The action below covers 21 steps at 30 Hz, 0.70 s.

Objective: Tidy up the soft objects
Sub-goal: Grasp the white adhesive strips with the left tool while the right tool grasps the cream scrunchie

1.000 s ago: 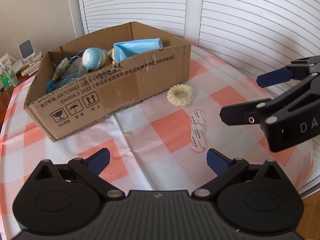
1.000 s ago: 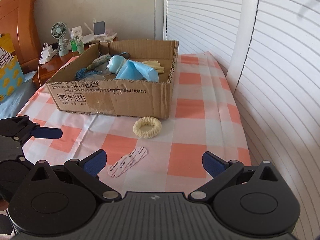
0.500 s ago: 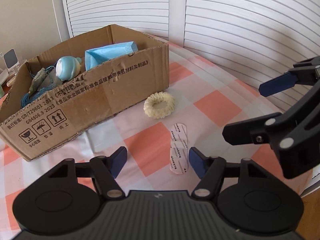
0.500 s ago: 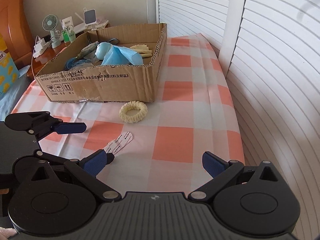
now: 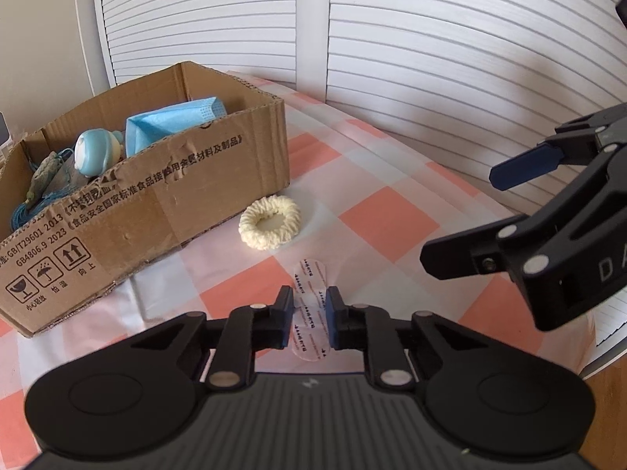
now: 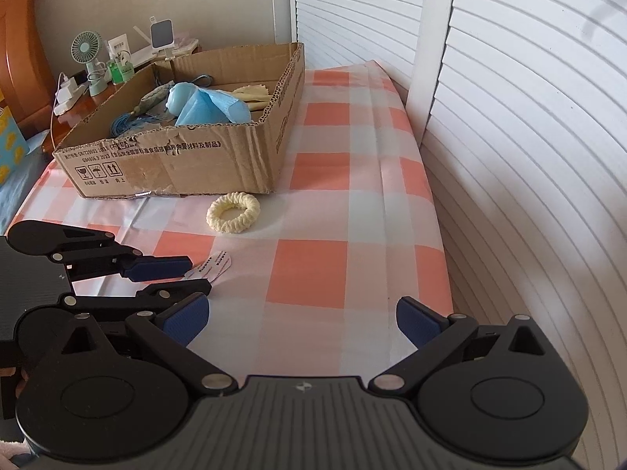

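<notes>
A flat white adhesive strip (image 5: 309,293) lies on the checked tablecloth. My left gripper (image 5: 310,315) has its jaws closed in on both sides of the strip; the right wrist view shows the left gripper (image 6: 188,274) at the strip (image 6: 213,266). A cream knitted ring (image 5: 270,222) lies beyond it, beside the cardboard box (image 5: 156,196); the ring also shows in the right wrist view (image 6: 233,212). The box holds a blue face mask (image 5: 172,125), a pale blue toy (image 5: 98,150) and blue cord. My right gripper (image 6: 301,321) is open and empty above the table's right side.
White louvred shutters (image 6: 509,117) run along the table's far and right edges. A side table (image 6: 78,82) behind the box (image 6: 188,164) carries a small fan (image 6: 87,53), chargers and small devices. The checked tablecloth (image 6: 333,258) shows to the right of the ring.
My left gripper has moved forward and down to the adhesive strip and its jaws have closed from wide open onto it. My right gripper has stayed open and shifted slightly.
</notes>
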Tool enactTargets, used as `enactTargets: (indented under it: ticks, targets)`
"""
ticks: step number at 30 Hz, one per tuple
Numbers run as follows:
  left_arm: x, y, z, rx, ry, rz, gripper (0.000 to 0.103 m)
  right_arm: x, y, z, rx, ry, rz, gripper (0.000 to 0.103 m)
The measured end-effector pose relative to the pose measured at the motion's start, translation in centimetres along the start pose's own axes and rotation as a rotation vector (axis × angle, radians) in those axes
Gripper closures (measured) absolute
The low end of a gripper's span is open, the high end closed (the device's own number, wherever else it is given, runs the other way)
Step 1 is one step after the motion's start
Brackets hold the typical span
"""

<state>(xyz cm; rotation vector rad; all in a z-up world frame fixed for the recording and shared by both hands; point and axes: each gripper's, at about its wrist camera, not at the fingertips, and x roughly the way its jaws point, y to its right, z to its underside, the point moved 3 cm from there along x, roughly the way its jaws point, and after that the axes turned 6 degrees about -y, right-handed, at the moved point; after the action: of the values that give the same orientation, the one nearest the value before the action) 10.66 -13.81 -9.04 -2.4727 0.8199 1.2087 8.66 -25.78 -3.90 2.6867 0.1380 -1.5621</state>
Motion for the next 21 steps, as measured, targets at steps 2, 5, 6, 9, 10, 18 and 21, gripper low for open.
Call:
enactTargets:
  ticks: [2, 5, 6, 9, 10, 18, 21]
  targets:
    - [-0.1, -0.1, 0.1, -0.004, -0.002, -0.008, 0.088, 0.0, 0.1, 0.0, 0.008, 0.002, 0.0, 0.0]
    - [-0.5, -0.6, 0.4, -0.016, -0.001, -0.024, 0.088, 0.1, 0.0, 0.0, 0.013, 0.005, -0.001, 0.0]
    - [-0.7, -0.9, 0.6, -0.027, 0.001, -0.028, 0.088, 0.1, -0.1, 0.0, 0.013, 0.008, -0.006, 0.0]
    - [-1.1, -1.7, 1.0, -0.048, 0.003, -0.046, 0.088, 0.5, -0.3, -0.1, 0.008, 0.015, -0.026, 0.0]
    - [-1.2, -2.0, 1.1, -0.056, 0.004, -0.053, 0.088, 0.7, -0.4, -0.1, 0.004, 0.016, -0.026, 0.0]
    - [-1.5, -3.3, 2.2, -0.094, -0.006, -0.073, 0.082, 2.5, -1.5, 0.0, -0.036, 0.014, 0.0, 0.0]
    - [-1.4, -3.3, 2.2, -0.096, -0.001, -0.073, 0.078, 2.5, -1.6, 0.1, -0.031, 0.017, -0.014, 0.0]
